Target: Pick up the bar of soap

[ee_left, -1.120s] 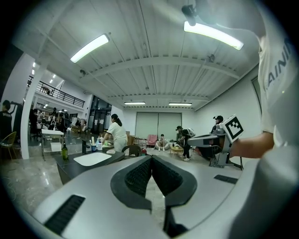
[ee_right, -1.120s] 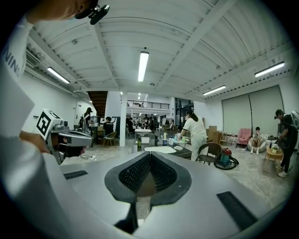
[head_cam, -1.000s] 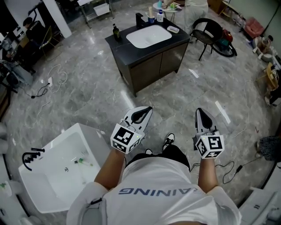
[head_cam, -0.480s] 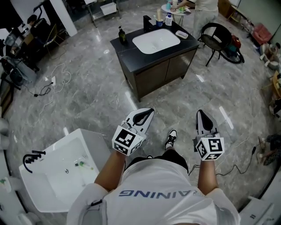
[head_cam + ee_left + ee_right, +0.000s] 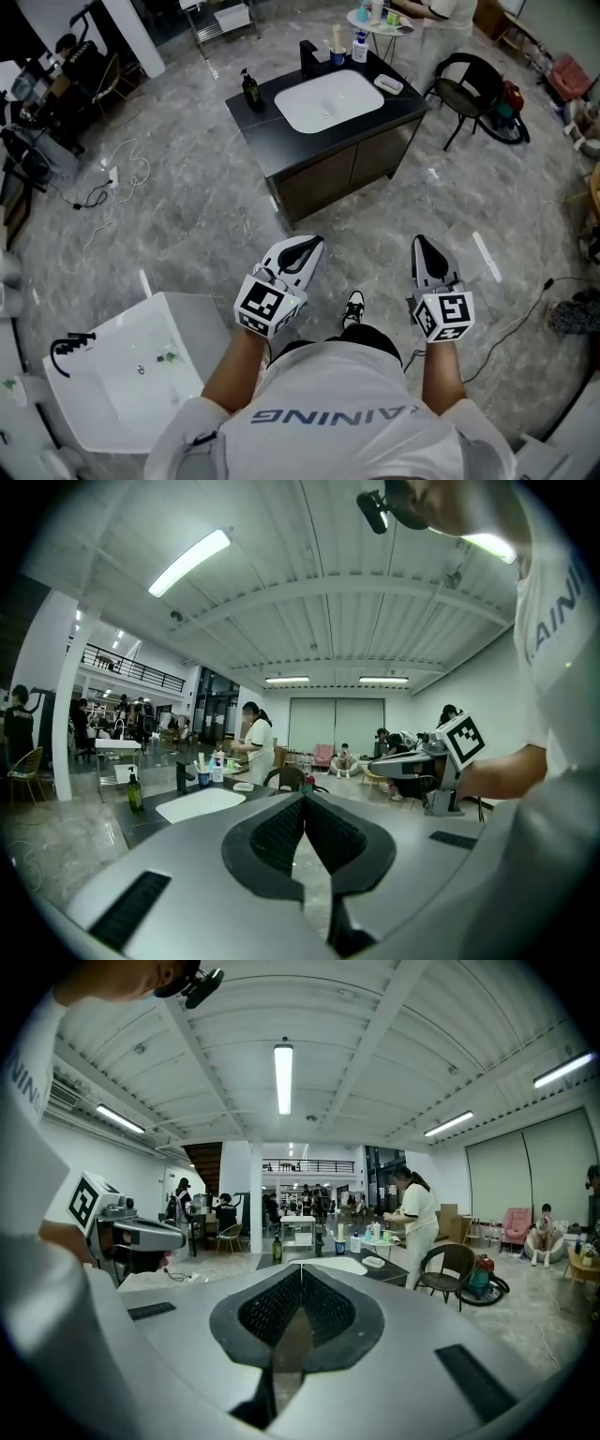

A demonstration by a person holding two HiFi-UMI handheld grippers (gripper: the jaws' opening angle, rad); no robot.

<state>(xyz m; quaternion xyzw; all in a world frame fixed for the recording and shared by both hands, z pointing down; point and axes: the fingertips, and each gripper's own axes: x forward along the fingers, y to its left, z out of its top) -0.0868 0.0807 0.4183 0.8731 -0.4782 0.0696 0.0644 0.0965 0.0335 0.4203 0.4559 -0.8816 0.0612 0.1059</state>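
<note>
A dark vanity (image 5: 281, 150) with a white sink (image 5: 328, 100) stands a few steps ahead on the grey marble floor. On its right end lies a small white soap dish (image 5: 388, 84); the bar of soap in it is too small to make out. The dish shows far off in the left gripper view as the dish (image 5: 243, 787) and in the right gripper view as the dish (image 5: 372, 1262). My left gripper (image 5: 317, 241) and right gripper (image 5: 418, 241) are held in front of my body, well short of the vanity. Both are shut and empty, left gripper (image 5: 305, 799), right gripper (image 5: 301, 1267).
A pump bottle (image 5: 250, 89), black faucet (image 5: 308, 54), cup (image 5: 337, 52) and white bottle (image 5: 359, 47) stand on the vanity. A black chair (image 5: 473, 80) and a round table (image 5: 380, 19) with a person stand beyond it. A white basin unit (image 5: 122, 375) is at my left; cables lie on the floor.
The view has shifted as I step forward; the vanity sits a little nearer. Both grippers stay shut in the same place before my body.
</note>
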